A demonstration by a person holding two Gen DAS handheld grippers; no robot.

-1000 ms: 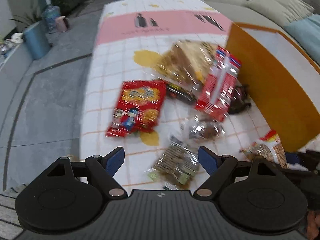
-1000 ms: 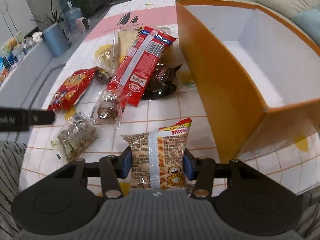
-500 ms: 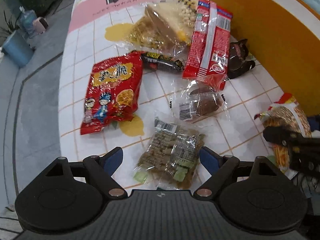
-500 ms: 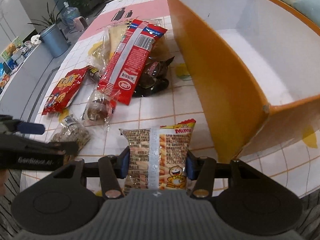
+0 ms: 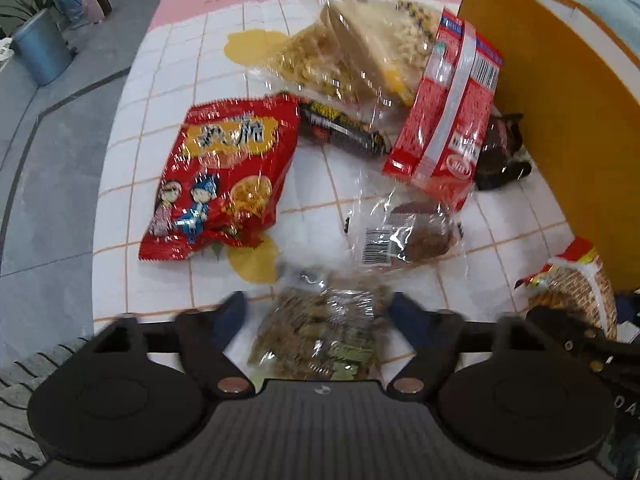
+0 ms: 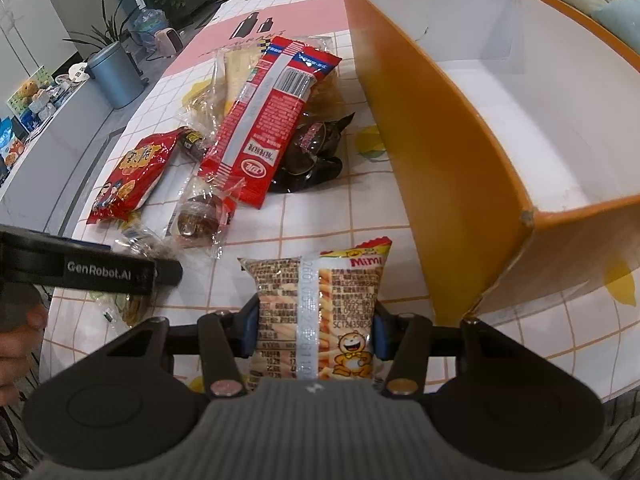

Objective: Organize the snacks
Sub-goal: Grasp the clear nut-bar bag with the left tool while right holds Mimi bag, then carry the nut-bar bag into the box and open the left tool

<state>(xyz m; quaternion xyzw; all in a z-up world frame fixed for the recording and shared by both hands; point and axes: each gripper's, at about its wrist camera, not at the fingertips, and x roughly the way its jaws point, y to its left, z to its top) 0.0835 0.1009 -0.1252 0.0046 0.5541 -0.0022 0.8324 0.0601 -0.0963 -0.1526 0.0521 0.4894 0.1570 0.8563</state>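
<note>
Since the earlier frame the left gripper [image 5: 318, 314] has dropped closer to the table [image 5: 160, 72], and its jaws have just been closing around the clear packet of brown-green crackers [image 5: 320, 336]. The fingers are blurred, so I can't tell if the pads actually press on it yet.

Right gripper [image 6: 314, 326] is pinching one striped Mimi snack bag with a cartoon bear [image 6: 316, 312], blue pads squeezed on both sides, just beside the near corner of the single orange cardboard box with white inside [image 6: 440, 152].

Snack count, loose on the checked tablecloth:
- one red chip bag with cartoon kids [image 5: 224, 176]
- one long red wrapper with a white stripe [image 5: 444, 128]
- one clear bag of pale yellow snacks [image 5: 360, 52]
- one dark candy bar [image 5: 340, 132]
- one clear-wrapped brown cake [image 5: 416, 232]
- one black crinkly packet [image 5: 504, 148], just beside the box wall

That makes eight snacks with the two at the grippers. A person's hand [image 6: 16, 344] shows at the left edge of the right wrist view.
</note>
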